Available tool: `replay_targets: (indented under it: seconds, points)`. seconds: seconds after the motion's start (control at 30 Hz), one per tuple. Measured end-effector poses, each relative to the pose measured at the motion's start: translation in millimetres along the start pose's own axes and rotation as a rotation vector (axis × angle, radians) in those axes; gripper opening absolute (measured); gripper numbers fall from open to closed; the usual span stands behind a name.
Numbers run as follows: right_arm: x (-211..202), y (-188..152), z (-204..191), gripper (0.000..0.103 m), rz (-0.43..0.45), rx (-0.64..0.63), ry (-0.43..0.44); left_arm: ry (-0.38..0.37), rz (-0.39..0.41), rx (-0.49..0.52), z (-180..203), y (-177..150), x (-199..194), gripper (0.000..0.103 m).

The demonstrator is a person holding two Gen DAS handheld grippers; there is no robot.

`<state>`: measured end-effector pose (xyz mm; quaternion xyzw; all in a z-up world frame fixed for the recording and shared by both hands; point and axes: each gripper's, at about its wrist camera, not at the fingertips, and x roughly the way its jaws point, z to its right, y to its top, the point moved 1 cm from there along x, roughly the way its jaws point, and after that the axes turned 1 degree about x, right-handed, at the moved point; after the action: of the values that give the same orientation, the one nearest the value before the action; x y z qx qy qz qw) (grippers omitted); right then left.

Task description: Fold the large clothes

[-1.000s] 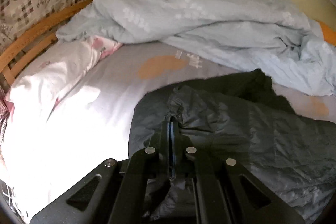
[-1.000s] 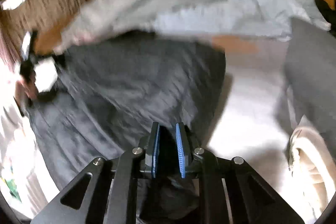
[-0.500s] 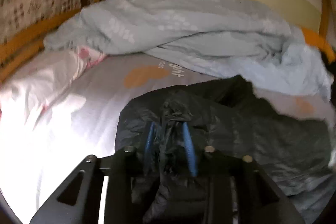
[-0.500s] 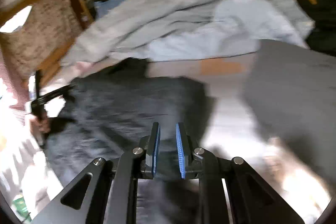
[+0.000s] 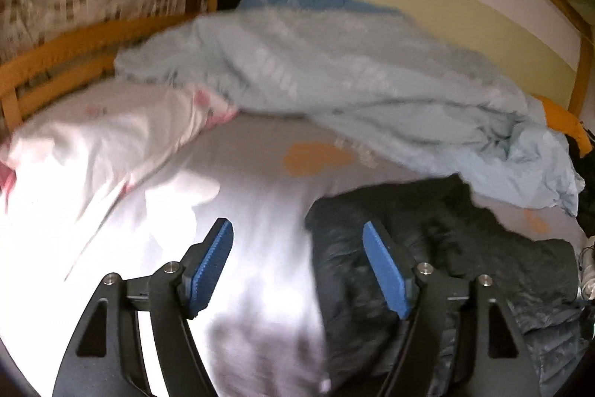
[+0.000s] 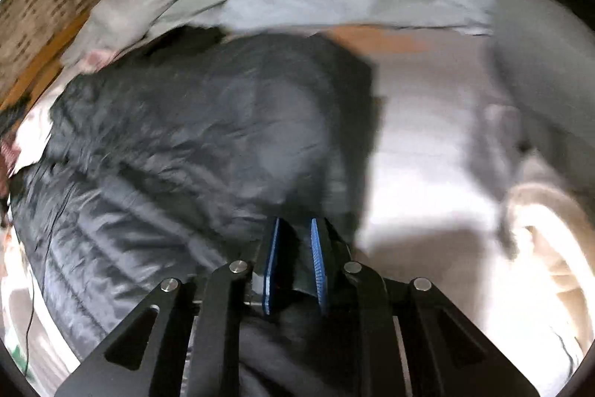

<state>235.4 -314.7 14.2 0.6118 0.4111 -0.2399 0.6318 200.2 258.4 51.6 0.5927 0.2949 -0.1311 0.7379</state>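
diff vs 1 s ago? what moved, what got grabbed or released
The left gripper let go of the black jacket: it was clamped on a fold, now its jaws are opening with nothing between them, and it has swung left over the bedsheet. The right gripper stays clamped on the jacket. The blue duvet is unmoved.

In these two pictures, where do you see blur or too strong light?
Left wrist view: sheet near the bottom overexposed, bedding smeared by motion. Right wrist view: black jacket blurred, bright glare at the right edge; both bend at the edges, fisheye.
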Motion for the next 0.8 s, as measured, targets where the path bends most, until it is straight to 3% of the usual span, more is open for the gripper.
replay_targets:
  seconds: [0.1,0.2,0.33,0.4,0.43,0.5,0.57,0.6,0.63,0.67,0.8]
  points:
    - [-26,5,-2,0.017,0.089,-0.037,-0.089,0.021,-0.048,0.022,1,7,18,0.071]
    - [-52,11,-5,0.017,0.169,-0.021,-0.101,0.003,-0.035,0.089,31,25,23,0.071]
    - [-68,21,-5,0.021,0.233,0.039,-0.056,-0.112,-0.060,0.130,90,61,33,0.078]
    - [-68,23,-7,0.021,0.230,0.028,-0.055,-0.117,-0.110,0.208,129,76,48,0.080]
    - [-66,23,-9,0.021,0.230,0.016,-0.074,-0.066,-0.168,0.274,153,81,64,0.084]
    - [-59,24,-16,0.021,0.227,-0.037,-0.186,0.035,-0.309,0.339,184,82,98,0.083]
    - [-54,21,-15,0.023,0.221,-0.060,-0.221,-0.017,-0.315,0.362,210,83,117,0.083]
    - [-52,21,-11,0.032,0.208,-0.039,-0.184,-0.022,-0.317,0.392,222,82,126,0.083]
    - [-50,21,-5,0.049,0.194,-0.014,-0.154,-0.015,-0.319,0.432,236,81,135,0.083]
    - [-48,20,1,0.055,0.188,0.010,-0.133,-0.014,-0.313,0.476,250,79,144,0.083]
    - [-47,19,5,0.056,0.225,-0.019,-0.212,-0.080,-0.332,0.595,281,70,181,0.083]
